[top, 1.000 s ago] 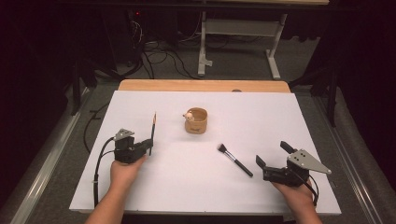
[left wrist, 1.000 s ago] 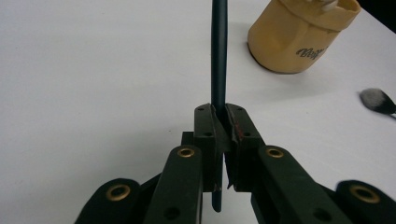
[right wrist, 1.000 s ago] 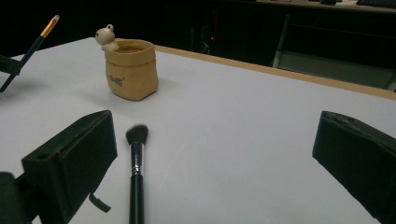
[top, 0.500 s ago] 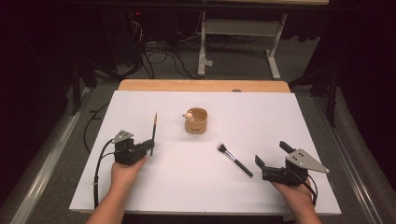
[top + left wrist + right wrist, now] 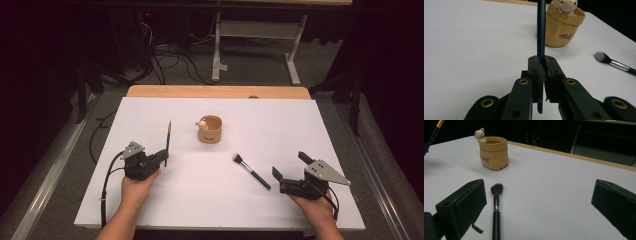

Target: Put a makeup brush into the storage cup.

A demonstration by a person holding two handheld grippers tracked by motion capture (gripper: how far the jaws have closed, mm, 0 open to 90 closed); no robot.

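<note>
- Left gripper (image 5: 161, 156): clenched on a pencil (image 5: 168, 137), held off the counter (image 5: 320, 130) above its left half, about midway between near and far edges. Left gripper view: jaws pinch the pencil (image 5: 541, 30) low on the shaft; a short stub pokes out below, the long part rises out of the top of that view.
- Pencil, judged: thin, stiff, light. Smooth dark finish, so it may pivot or slide in a two-jaw pinch. With the hold so low, the long free end will swing with any wrist turn. A hold nearer the middle would be steadier.
- Right gripper (image 5: 290, 167): released, jaws wide apart and empty, near the counter's near right corner.
- Brush (image 5: 251, 171): flat on the counter, just left of the right gripper, bristles toward the cup. Right gripper view: brush (image 5: 496, 215) lies beside the left jaw, apart from it.
- Brush, judged: light, stiff handle, soft bristles. Take the black handle at mid-length, not the bristles. Round handle may roll when the jaws close.
- Cup (image 5: 209, 129): small tan bag-shaped holder with a little figure on its rim, upright, at mid-counter toward the far edge, well apart from both grippers.
- Cup, judged: light, easily tipped by a sideways knock from the pencil.
- In the way: nothing between pencil and cup; the brush lies off that line.
</note>
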